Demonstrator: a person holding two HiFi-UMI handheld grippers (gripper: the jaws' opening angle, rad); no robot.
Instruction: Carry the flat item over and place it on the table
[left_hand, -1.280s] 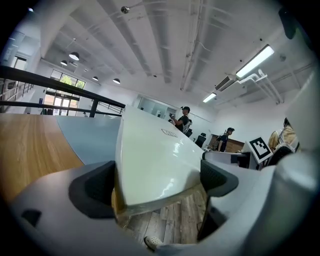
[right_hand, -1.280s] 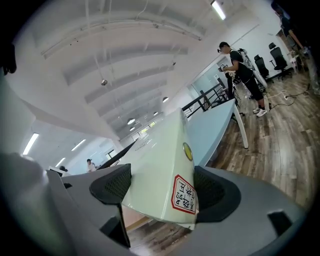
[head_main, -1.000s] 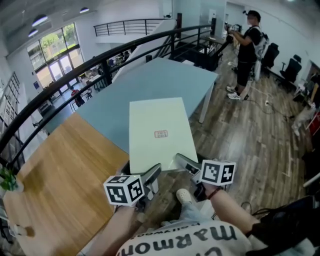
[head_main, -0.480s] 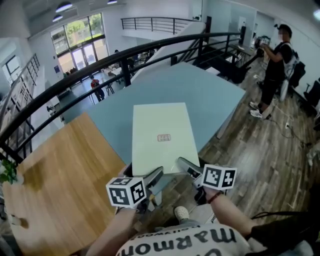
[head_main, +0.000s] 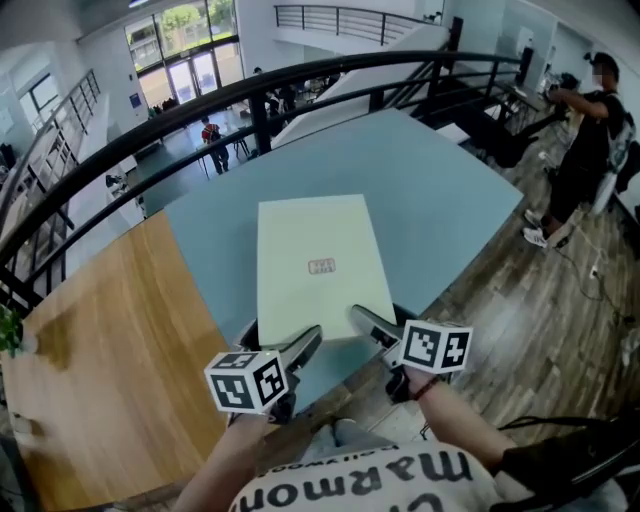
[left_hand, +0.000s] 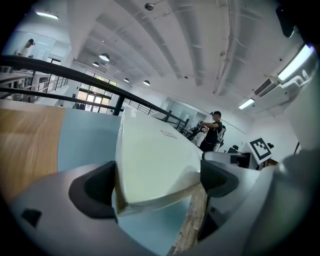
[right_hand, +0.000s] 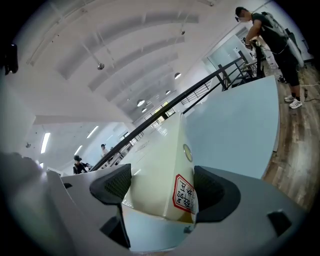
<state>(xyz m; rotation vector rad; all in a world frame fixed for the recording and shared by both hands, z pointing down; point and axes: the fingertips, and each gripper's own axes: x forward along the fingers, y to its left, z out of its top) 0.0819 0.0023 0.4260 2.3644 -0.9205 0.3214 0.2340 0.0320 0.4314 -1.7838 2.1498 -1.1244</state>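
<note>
Left gripper (head_main: 303, 346) and right gripper (head_main: 364, 322) each pinch a near corner of the flat box (head_main: 318, 262) in their fingers (left_hand: 92, 190), its long axis running up-frame above the blue table (head_main: 440, 190)

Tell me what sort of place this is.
Probably an open-plan office or workspace on an upper level: a black railing looks down on a lower floor with people, and a blue table and a wooden table stand on plank flooring.

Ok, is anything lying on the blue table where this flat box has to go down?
Nothing visible. The flat box, held by the left gripper and right gripper, is over a bare stretch of the blue table.
</note>
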